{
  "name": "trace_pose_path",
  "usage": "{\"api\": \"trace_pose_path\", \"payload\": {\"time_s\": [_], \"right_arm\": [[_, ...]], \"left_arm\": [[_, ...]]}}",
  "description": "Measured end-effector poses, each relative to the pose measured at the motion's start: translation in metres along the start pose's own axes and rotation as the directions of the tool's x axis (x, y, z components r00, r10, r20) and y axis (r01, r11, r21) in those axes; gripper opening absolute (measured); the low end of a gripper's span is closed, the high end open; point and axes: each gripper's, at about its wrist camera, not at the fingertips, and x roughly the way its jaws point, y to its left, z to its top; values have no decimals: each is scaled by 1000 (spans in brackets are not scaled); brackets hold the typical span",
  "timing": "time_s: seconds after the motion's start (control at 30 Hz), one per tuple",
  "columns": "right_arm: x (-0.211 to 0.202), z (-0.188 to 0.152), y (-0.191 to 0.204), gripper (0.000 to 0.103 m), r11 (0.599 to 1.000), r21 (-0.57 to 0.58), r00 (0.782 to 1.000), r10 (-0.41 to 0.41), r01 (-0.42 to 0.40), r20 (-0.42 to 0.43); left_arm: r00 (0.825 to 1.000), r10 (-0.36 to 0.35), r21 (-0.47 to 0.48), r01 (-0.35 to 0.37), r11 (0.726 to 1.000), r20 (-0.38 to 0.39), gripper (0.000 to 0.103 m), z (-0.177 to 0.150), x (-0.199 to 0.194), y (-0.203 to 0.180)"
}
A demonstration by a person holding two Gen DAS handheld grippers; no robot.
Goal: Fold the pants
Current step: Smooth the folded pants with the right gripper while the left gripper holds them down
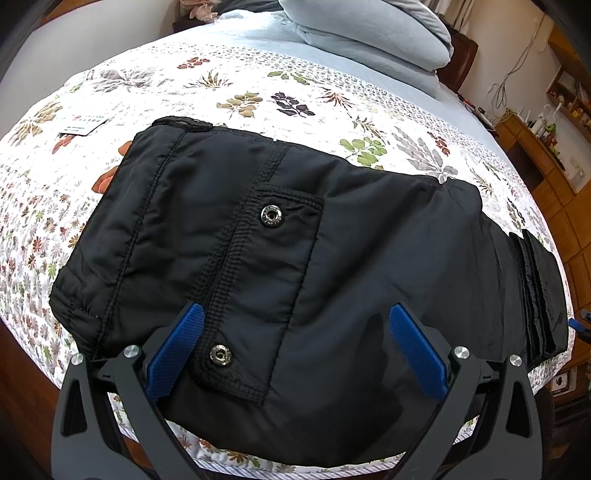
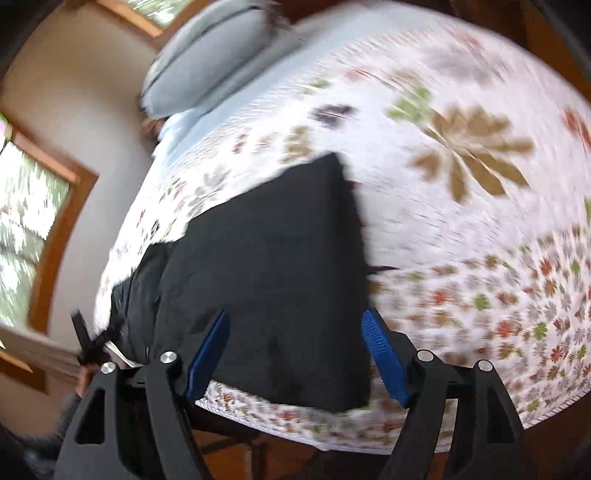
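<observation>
The black pants lie folded in a thick bundle on the floral bedspread near the bed's front edge. A pocket flap with two metal snaps faces up. My left gripper is open and empty, its blue pads hovering just above the near part of the bundle. In the blurred right wrist view the pants appear as a dark block, and my right gripper is open and empty above its near end. The right gripper's tip also shows at the left wrist view's right edge.
Light blue pillows and bedding are piled at the head of the bed. A small card lies on the bedspread at the far left. Wooden shelves with small items stand to the right. Windows are on the wall.
</observation>
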Motion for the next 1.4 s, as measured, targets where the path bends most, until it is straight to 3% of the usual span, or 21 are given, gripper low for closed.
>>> {"api": "trace_pose_path", "payload": {"time_s": [0.1, 0.3, 0.37, 0.57, 0.67, 0.9, 1.07, 1.2, 1.3, 1.4], "right_arm": [[13, 7, -20, 76, 996, 41, 996, 80, -78, -37], [46, 8, -26, 74, 986, 62, 981, 159, -153, -111], [57, 5, -24, 55, 981, 61, 973, 191, -185, -131], [48, 4, -16, 27, 985, 6, 979, 171, -171, -113], [37, 4, -8, 19, 989, -48, 986, 135, -140, -100], [38, 1, -7, 19, 996, -64, 993, 62, -68, -99], [36, 1, -8, 40, 998, -54, 996, 29, -34, -89], [21, 0, -3, 45, 999, -51, 999, 4, -6, -35], [7, -3, -1, 46, 999, -33, 1000, -8, 8, 26], [-6, -8, 0, 46, 1000, -21, 997, -12, 14, 76]], "left_arm": [[1000, 5, -3, -5, 1000, -1, 101, 0, 0, -1], [1000, 18, -5, -19, 1000, -4, 101, 0, 1, -2], [1000, 27, -2, -27, 1000, -6, 101, 0, 2, -4], [999, 46, 5, -46, 999, -8, 101, 0, 4, -6], [999, 50, 5, -50, 999, -6, 101, 0, 4, -6], [999, 48, -1, -48, 999, 4, 101, -1, 2, -7], [999, -22, -85, 25, 996, 35, 100, 3, -25, 8], [991, -37, -146, 55, 988, 126, 101, -2, -68, 28], [986, -72, -244, 108, 964, 151, 100, -14, -85, 51], [973, -159, -399, 216, 891, 170, 100, -28, -84, 81]]}}
